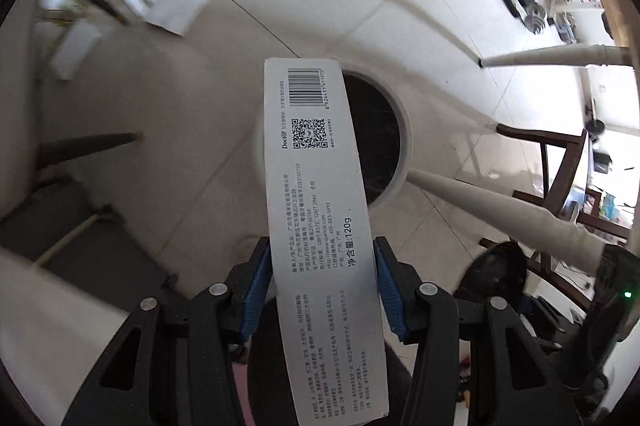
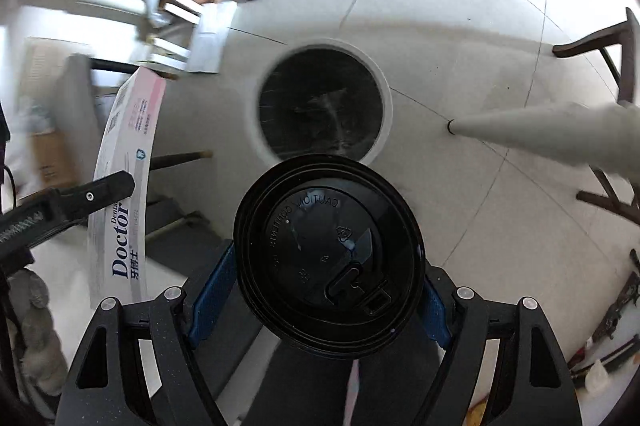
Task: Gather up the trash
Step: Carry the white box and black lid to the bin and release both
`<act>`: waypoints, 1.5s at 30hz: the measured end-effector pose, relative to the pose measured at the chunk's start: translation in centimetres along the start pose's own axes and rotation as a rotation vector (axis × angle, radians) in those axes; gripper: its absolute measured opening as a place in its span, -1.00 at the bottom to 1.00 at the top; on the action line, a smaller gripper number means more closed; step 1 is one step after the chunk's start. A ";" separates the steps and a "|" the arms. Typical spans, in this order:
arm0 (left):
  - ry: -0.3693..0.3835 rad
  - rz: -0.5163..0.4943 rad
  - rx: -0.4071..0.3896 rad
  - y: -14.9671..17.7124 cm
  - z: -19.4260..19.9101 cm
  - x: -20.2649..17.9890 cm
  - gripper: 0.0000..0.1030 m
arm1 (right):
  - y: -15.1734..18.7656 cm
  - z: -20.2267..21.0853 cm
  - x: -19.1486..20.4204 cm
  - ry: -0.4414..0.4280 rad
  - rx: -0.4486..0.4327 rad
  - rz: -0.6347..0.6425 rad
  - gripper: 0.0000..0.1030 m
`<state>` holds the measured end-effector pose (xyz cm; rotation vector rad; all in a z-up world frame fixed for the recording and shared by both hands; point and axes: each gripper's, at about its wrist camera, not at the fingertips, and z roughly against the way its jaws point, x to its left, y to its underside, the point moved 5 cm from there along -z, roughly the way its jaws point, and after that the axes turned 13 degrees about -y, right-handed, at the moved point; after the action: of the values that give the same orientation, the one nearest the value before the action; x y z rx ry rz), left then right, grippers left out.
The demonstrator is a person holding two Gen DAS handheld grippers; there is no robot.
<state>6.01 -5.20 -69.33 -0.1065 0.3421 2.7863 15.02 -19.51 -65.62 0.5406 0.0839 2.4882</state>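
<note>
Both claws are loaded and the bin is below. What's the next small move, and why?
Probably open the left claw first. Its toothpaste box points down over the dark mouth of the white-rimmed bin, so it would likely drop in. The right claw, holding the lidded cup, sits nearer the rim's close edge.

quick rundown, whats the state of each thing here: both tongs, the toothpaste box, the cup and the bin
left tongs: shut on the toothpaste box
toothpaste box: held off the floor, closed, far end over the bin
right tongs: shut on the cup
cup: held above the floor near the bin, black lid on
bin: upright on the floor, open top, black liner, contents not clear
</note>
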 end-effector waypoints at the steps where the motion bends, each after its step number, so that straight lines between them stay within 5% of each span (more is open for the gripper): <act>1: 0.001 -0.010 0.009 -1.2 -1.7 -0.4 -0.10 | -1.3 -1.9 -0.9 0.006 0.004 -0.007 0.58; 8: 0.007 -0.094 0.066 -6.3 -10.5 -3.1 -0.10 | -8.0 -11.5 -6.2 0.061 0.037 -0.001 0.59; 18: 0.018 -0.107 0.114 -5.4 -13.2 -4.1 -0.08 | -11.3 -16.1 -10.2 0.082 0.054 0.016 0.67; 22: -0.010 -0.081 0.070 -5.0 -11.7 -3.1 0.65 | -11.8 -16.7 -10.7 0.058 0.059 0.030 0.70; 25: -0.047 -0.054 0.026 -4.9 -10.3 -2.0 0.67 | -11.8 -16.5 -10.3 0.049 0.050 0.038 0.76; 27: -0.101 -0.048 -0.008 -4.6 -9.7 -1.6 0.69 | -11.6 -16.1 -9.9 0.039 0.043 0.034 1.00; 38: -0.274 -0.004 -0.098 -0.6 -3.3 1.5 0.76 | -9.2 -10.3 -6.3 0.104 -0.012 0.056 1.00; 45: -0.310 0.016 -0.114 3.3 1.5 2.3 0.76 | -6.3 -4.4 -4.2 0.169 -0.037 0.057 1.00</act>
<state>2.68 -7.13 -67.35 0.2997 0.1069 2.7777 19.79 -16.37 -72.27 0.3207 0.0891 2.5815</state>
